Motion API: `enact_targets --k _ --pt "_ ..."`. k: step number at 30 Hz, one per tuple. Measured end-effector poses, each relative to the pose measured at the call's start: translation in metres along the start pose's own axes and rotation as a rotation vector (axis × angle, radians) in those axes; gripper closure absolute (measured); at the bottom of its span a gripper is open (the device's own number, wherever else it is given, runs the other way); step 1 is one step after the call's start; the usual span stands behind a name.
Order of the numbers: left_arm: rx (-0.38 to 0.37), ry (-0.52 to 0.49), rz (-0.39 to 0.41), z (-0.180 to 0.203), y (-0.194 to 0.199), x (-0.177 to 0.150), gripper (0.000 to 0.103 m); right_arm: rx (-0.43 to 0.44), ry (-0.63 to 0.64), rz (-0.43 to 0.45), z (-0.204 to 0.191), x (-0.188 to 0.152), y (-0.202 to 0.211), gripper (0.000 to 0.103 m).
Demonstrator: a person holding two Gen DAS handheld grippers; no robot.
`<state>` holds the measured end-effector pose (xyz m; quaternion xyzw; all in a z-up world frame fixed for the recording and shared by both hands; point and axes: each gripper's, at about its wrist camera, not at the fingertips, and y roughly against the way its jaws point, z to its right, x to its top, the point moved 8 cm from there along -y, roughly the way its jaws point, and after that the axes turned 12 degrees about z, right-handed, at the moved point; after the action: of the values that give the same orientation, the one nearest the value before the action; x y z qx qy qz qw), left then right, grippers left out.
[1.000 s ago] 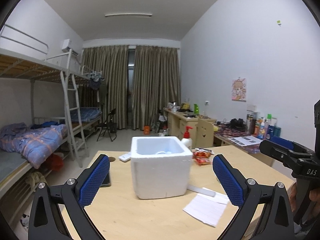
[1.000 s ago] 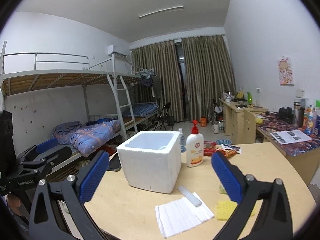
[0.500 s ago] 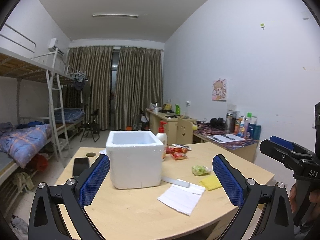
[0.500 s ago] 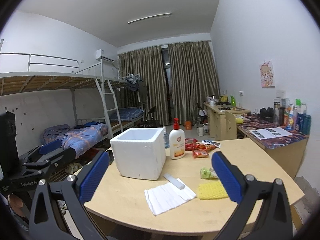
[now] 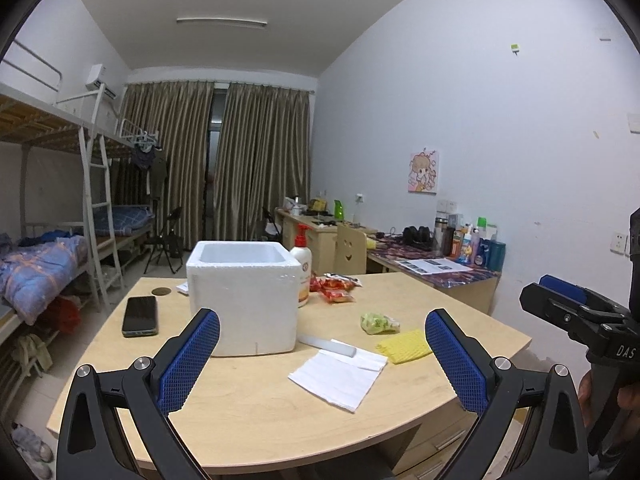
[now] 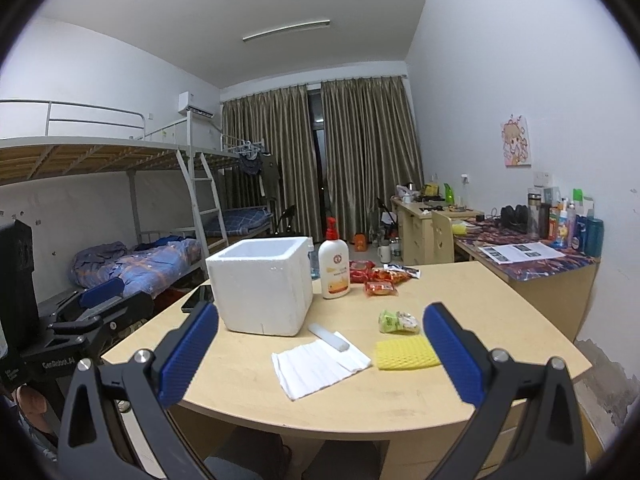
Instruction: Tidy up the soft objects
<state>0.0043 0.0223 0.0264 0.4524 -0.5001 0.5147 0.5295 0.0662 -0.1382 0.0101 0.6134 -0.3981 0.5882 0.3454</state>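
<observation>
Both tongs wide open, nothing held: left tongs (image 5: pixel 322 354) and right tongs (image 6: pixel 320 350) hang off the near edge of the tabletop (image 6: pixel 480 292), well short of everything. We read this as pre-grasp staging.

Soft targets sit near-right: yellow sponge (image 6: pixel 406 355), green wrapped wad (image 6: pixel 398 321) just beyond it, folded white cloth (image 6: pixel 316 366) to the left with a white bar (image 6: pixel 329 337) lying across its far edge. Foam box (image 6: pixel 262 284) stands open-topped mid-table, the likely drop bin.

Legible text: "DAS" on the right tool body in the left view. Lotion bottle (image 6: pixel 335 270) logo and snack packets (image 6: pixel 378 278) unreadable.
</observation>
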Motion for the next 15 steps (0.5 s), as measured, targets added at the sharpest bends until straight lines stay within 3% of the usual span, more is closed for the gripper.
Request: enact_targets --k 15 --pt "-0.051 0.021 -0.087 0.0 -0.062 -0.043 0.0 -0.054 -0.047 -0.073 0.034 -0.028 -0.039 0.0"
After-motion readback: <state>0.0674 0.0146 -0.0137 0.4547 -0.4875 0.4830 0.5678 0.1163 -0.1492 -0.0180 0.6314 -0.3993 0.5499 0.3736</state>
